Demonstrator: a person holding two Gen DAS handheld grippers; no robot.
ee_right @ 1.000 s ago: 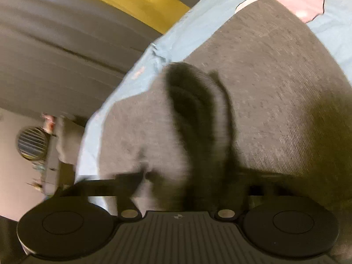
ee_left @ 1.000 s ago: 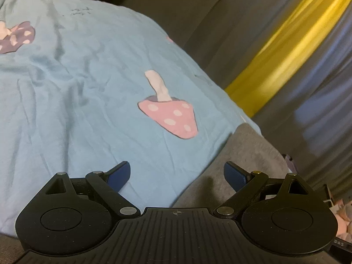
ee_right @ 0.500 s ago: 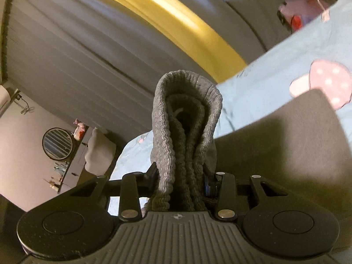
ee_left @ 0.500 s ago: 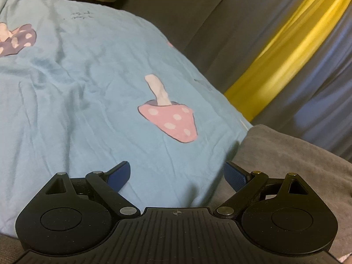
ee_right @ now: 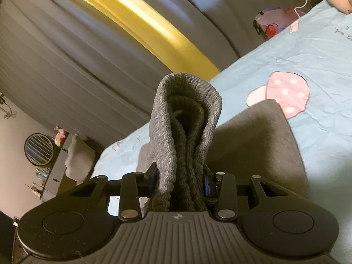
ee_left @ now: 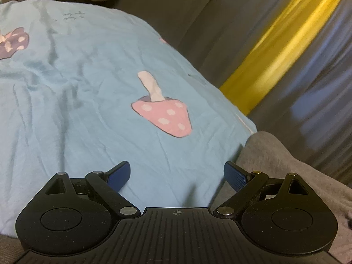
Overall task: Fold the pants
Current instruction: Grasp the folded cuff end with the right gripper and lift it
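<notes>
We lift the waistband of the pants to start a fold

Our right hand-held gripper (ee_right: pixel 180 181) is clenched on the bunched ribbed waistband of the grey pants (ee_right: pixel 187 121), raised off the blue bedsheet (ee_right: pixel 319 50) while the rest of the cloth lies below. Our left hand-held gripper (ee_left: pixel 177 173) is released and grasps nothing, hanging over the bedsheet with an edge of the pants just beside it. We judge the folding barely begun: no finished fold shows yet.
</notes>
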